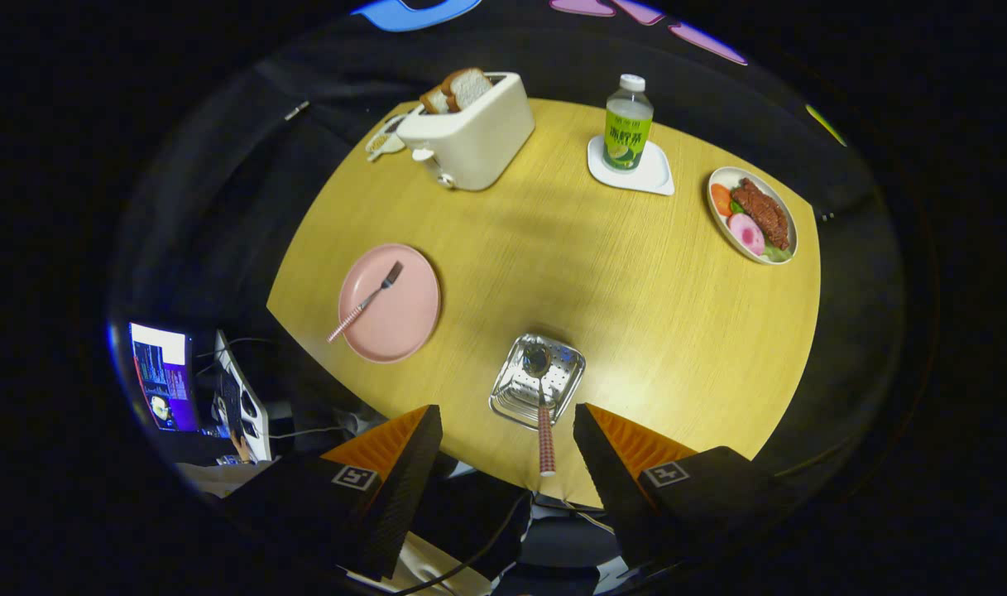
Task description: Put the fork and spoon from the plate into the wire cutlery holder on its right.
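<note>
A pink plate (404, 319) lies on the round wooden table, ahead and left of my fingers. A fork (366, 302) with a checked handle rests across it, handle overhanging the plate's near rim. The wire cutlery holder (515, 396) stands to the plate's right, just ahead of the fingers. A spoon (541, 406) sits in it, bowl down inside, its checked handle sticking up toward me between the fingers. My gripper (507, 426) hovers high above the holder, open, with neither finger touching the spoon handle.
A cream toaster (470, 132) with bread slices stands at the table's far side, a small dish beside it. A green-labelled bottle (627, 124) stands on a white coaster. A plate of food (753, 215) lies far right. A monitor (165, 377) glows below the table's left edge.
</note>
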`<state>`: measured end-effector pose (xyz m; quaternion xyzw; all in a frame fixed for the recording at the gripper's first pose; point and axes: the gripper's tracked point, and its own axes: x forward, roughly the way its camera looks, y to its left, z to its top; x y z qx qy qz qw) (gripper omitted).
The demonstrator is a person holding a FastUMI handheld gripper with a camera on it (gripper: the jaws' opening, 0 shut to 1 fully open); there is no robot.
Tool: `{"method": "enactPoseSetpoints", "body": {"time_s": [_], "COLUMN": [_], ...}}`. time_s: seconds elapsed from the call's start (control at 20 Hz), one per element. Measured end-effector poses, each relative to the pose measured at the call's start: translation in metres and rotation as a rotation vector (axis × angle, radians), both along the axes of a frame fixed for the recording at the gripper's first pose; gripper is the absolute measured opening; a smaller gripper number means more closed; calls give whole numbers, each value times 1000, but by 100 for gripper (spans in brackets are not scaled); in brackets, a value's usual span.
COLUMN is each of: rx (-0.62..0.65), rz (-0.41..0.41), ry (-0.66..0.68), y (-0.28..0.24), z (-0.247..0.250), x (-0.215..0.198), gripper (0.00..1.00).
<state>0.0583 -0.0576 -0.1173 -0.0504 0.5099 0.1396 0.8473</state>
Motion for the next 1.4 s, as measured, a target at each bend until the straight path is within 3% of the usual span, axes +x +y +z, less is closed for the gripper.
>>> {"method": "enactPoseSetpoints", "body": {"time_s": [0.4,0.7,0.85,1.4], "rx": [114,225,239,201], "rz": [-145,-240,-236,-135], "ry": [-418,-544,-543,-296], "y": [34,94,129,248], "z": [49,43,25,-90], "x": [-4,10,16,38], "gripper": [100,99,99,100]}}
